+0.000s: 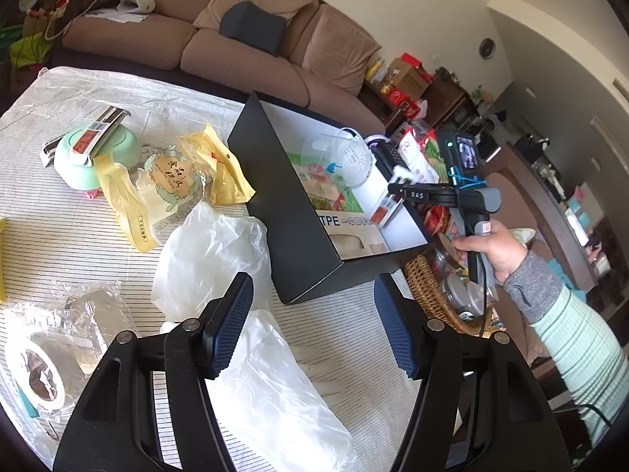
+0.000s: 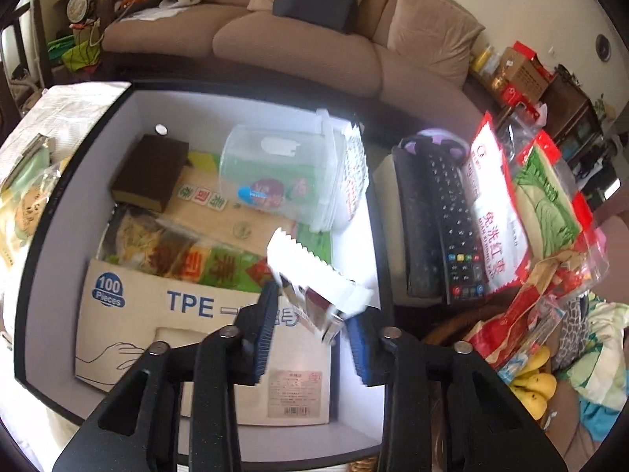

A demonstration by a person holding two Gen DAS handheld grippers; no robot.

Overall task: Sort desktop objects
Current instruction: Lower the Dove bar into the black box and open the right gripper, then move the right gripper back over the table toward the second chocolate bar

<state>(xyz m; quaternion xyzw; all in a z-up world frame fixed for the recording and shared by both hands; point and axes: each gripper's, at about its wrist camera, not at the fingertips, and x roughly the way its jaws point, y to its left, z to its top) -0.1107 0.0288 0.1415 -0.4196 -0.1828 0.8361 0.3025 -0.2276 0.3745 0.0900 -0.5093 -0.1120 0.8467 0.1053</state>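
My right gripper is shut on a small white sachet with a serrated edge and a red-and-white printed end. It hangs over the near right corner of the black box, which has a white inside. In the left wrist view the right gripper holds the sachet just above the box. A glove carton marked TPE, a clear plastic tub, a brown block and snack packs lie inside. My left gripper stands open above a white plastic bag, holding nothing.
A mint bowl, a yellow snack bag and a tape roll lie on the striped cloth. Right of the box are remote controls, red food packets, a wicker basket and bananas. A sofa stands behind.
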